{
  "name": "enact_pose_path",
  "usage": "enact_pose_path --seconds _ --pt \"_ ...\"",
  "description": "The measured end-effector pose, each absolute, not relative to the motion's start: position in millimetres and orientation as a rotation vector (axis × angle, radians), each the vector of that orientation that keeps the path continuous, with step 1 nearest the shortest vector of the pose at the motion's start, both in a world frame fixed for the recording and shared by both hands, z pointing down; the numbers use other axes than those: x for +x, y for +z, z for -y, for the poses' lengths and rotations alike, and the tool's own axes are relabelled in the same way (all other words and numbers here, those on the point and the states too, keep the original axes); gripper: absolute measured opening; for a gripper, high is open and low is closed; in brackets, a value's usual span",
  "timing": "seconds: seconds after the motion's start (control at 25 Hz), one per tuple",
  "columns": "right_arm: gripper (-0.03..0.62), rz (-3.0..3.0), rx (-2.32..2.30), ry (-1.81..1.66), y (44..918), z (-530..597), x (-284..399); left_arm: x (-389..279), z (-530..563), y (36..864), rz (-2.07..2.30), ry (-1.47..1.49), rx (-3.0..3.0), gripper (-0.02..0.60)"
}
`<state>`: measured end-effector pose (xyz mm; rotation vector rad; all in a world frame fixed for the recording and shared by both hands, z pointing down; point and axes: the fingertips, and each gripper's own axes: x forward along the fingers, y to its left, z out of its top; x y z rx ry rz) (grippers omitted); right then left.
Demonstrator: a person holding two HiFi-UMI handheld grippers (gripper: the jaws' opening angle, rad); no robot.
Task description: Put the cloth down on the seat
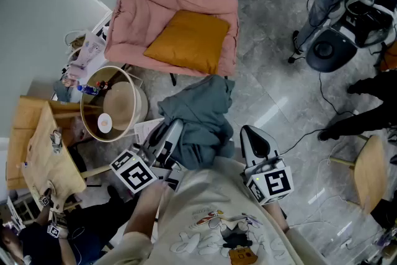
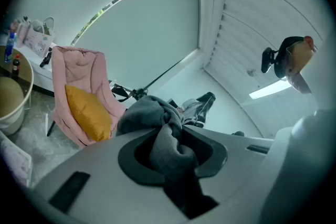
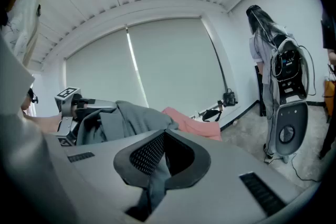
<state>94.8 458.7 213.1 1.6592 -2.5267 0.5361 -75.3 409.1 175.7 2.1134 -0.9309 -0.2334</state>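
Observation:
A grey-green cloth [image 1: 198,121] hangs bunched between my two grippers, in front of a pink padded seat [image 1: 142,28] with a mustard cushion [image 1: 189,40] on it. My left gripper [image 1: 166,138] is shut on a thick fold of the cloth [image 2: 168,139]. My right gripper [image 1: 248,136] is shut on a thin edge of the cloth [image 3: 155,178]. The seat [image 2: 79,81] shows to the left in the left gripper view, and its pink edge [image 3: 191,123] shows beyond the cloth in the right gripper view.
A round basket [image 1: 115,105] stands left of the cloth, with a wooden chair [image 1: 43,146] beyond it. A person [image 3: 273,60] with equipment stands at the right. A round wooden stool [image 1: 369,174] is at the far right, and cables lie on the floor.

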Motion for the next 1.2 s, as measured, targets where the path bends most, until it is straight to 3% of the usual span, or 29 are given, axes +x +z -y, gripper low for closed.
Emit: enact_pose_path --seconds 0.44,0.8,1.2 --pt "0.02 2.512 1.733 0.637 195.1 -550.8 29.5 -75.5 -555.6 152.8 0.722 -0.221 2.152 0.086" --pt "0.021 2.455 1.799 0.618 176.2 -557.9 13.1 -109.9 -546.1 97.9 0.787 -0.262 2.241 0.086" --pt "0.021 2.547 1.76 0.575 152.9 -522.2 46.6 -79.3 -516.7 69.3 0.894 -0.286 2.25 0.086"
